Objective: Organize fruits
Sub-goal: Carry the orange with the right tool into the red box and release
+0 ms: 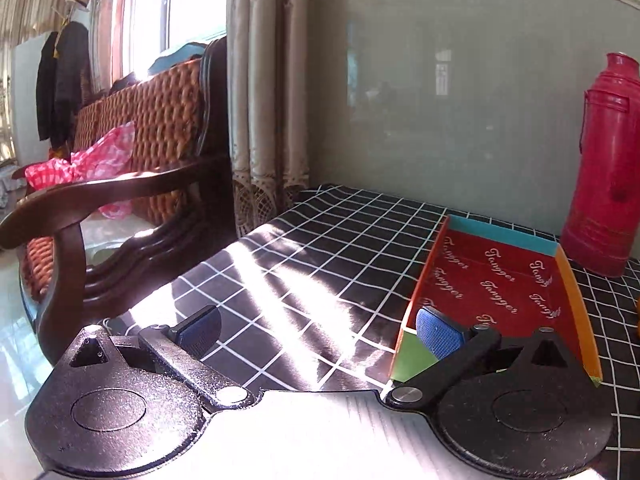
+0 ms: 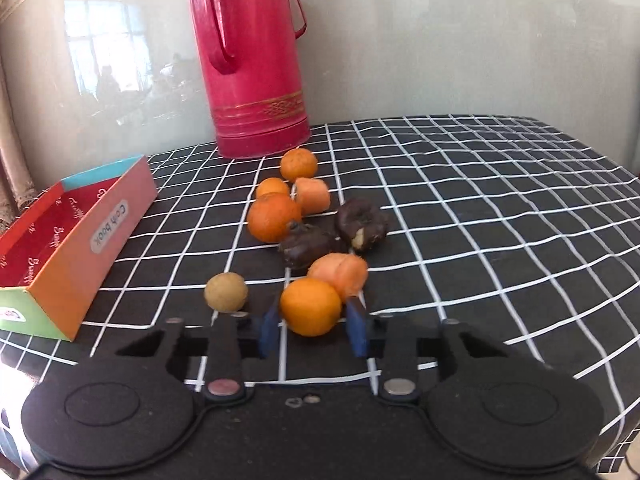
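**Right claw brackets the nearest orange; left claw wide and empty by the box**

The right claw (image 2: 313,330) sits low over the checked cloth of the bench (image 2: 480,208), its blue pads on either side of the nearest orange (image 2: 310,306). The pads appear to stand just off the peel rather than pressing it, though the angle makes this hard to settle. Behind that orange lie a peach-coloured fruit (image 2: 340,272), two dark, wrinkled fruits (image 2: 308,245) (image 2: 362,222), a larger orange (image 2: 273,217), two smaller oranges (image 2: 272,187) (image 2: 299,164) and a cut orange chunk (image 2: 313,196), all clustered in front of the red thermos (image 2: 256,60). A small tan round fruit (image 2: 226,292) rests apart, to the left of the claw.

The open cardboard box (image 2: 90,240), red-lined, stands at the left of the fruit.

The left claw (image 1: 318,334) is spread wide and holds nothing; its right pad (image 1: 438,332) overlaps the near corner of the box (image 1: 576,292), and sunlight streaks the cloth between the fingers. A wooden armchair (image 1: 132,184) stands beyond the bench edge.
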The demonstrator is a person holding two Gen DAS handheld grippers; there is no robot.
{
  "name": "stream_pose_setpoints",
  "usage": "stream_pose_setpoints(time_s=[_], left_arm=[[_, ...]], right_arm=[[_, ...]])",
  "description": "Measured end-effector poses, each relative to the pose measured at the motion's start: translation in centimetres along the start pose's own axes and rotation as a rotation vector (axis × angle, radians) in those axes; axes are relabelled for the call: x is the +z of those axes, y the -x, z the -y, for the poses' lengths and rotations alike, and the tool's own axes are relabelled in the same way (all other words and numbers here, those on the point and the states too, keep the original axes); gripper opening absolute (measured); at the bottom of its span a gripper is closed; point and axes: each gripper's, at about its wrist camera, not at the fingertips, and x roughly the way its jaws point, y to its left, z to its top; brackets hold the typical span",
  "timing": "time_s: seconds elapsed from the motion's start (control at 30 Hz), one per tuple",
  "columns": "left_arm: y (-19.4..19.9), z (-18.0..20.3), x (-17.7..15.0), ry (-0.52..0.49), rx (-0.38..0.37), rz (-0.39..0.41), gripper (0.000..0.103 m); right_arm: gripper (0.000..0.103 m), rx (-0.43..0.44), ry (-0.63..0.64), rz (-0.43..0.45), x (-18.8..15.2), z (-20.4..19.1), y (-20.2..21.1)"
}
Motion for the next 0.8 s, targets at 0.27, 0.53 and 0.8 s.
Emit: stream_pose_setpoints(time_s=[0.27, 0.53, 0.8], left_arm=[[-1.1, -2.4, -0.3, 0.073, 0.054, -0.035, 0.103], [-2.3, -5.3, -0.9, 0.155, 0.097, -0.094, 0.103], [-2.4, -7.2, -1.5, 0.169, 0.129, -0.106, 0.103]], right_arm=[[0.025, 0.046, 0.028, 0.045, -0.2, -1.2, 0.8], [0.025, 0.280, 0.152, 0.175, 1.3, -7.1, 3.2], [0.025, 0.431, 0.276, 0.173, 2.1, -14.2, 1.8]])
